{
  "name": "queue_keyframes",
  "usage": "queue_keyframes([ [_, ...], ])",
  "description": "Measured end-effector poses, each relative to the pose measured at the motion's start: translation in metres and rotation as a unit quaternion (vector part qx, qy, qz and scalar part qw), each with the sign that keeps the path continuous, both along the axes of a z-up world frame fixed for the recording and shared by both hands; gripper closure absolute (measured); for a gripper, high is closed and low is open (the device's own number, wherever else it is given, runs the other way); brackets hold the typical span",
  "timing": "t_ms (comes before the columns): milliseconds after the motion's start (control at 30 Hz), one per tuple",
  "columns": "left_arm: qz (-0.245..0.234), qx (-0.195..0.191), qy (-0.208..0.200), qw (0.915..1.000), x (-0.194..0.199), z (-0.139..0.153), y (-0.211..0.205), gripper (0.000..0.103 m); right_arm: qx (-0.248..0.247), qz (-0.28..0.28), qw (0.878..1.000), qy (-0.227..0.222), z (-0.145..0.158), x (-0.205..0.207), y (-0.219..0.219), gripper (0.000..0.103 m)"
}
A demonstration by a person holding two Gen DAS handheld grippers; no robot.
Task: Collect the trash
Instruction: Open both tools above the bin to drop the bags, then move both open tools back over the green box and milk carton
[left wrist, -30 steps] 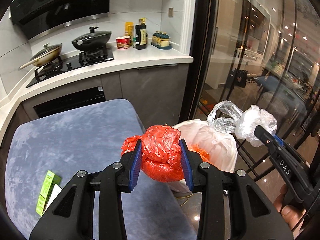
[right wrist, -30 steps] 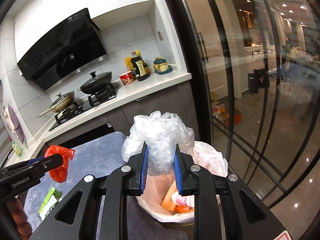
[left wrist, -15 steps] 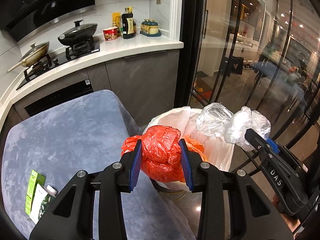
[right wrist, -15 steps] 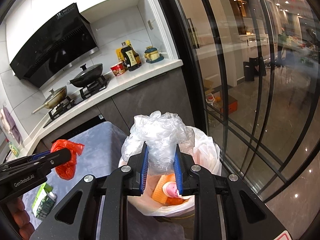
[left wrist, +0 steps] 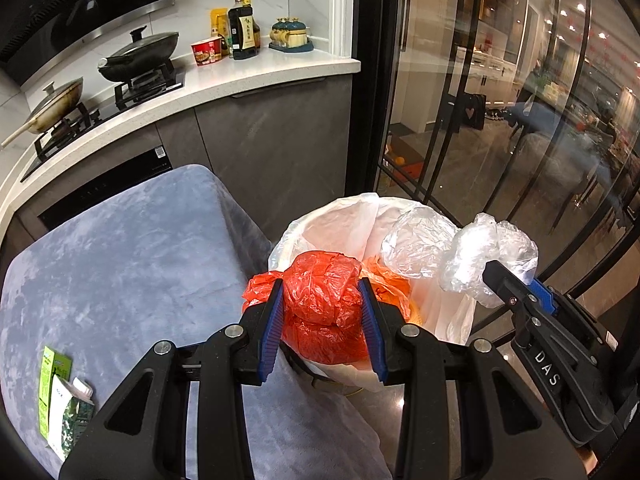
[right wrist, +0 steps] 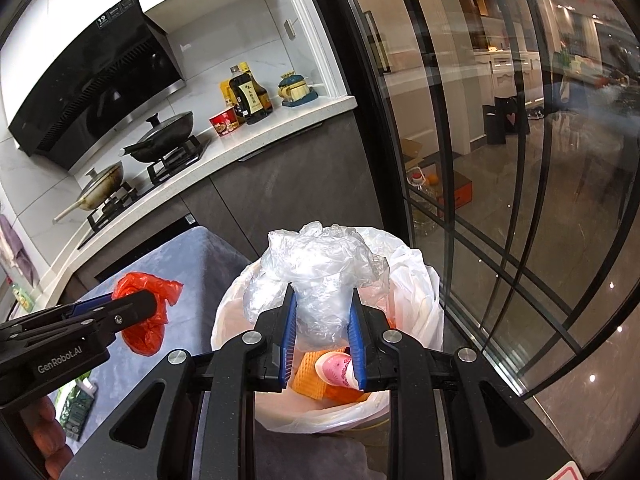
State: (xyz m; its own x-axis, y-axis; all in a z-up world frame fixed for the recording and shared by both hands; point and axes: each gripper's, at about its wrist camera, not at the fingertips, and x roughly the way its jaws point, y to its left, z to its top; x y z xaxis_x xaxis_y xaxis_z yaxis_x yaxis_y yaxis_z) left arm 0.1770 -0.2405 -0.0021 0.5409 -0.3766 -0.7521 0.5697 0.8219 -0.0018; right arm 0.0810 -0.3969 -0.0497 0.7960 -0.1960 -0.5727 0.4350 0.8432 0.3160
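- Above the lined bin [right wrist: 416,280] at frame centre, the left gripper [left wrist: 325,320] clamps a red bag [left wrist: 324,300]; the right gripper [right wrist: 322,332] clamps clear plastic [right wrist: 316,264].
- Neither is dropped yet; a green carton [left wrist: 60,400] waits lower left.

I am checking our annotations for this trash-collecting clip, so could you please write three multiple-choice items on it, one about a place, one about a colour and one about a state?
1. Where does the green carton lie?
A. on the blue-grey cloth
B. in the bin
C. on the stove

2. What colour is the bag in the left gripper?
A. green
B. red
C. black

3. What is the state of the right gripper?
A. wide open, empty
B. shut on the clear plastic bag
C. shut on a pan

Key: 1 A, it rests on the blue-grey cloth; 2 B, the red bag fills the jaws; 3 B, the clear plastic bag is pinched over the lined bin.
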Motion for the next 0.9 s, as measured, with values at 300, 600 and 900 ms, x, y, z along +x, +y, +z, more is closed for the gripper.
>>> queue_keyframes([
  [300, -0.006, 0.013, 0.015, 0.9998, 0.009, -0.02, -0.019, 0.066, 0.008, -0.004, 1.0, 0.014, -0.019, 0.006, -0.007, 0.077],
  [600, 0.006, 0.012, 0.0, 0.9999, 0.017, -0.025, -0.029, 0.032, 0.006, -0.01, 1.0, 0.011, -0.021, 0.011, -0.009, 0.055],
  [900, 0.008, 0.009, 0.002, 0.9999, 0.019, -0.022, -0.026, 0.031, 0.006, -0.011, 1.0, 0.0, -0.013, 0.008, -0.009, 0.053],
])
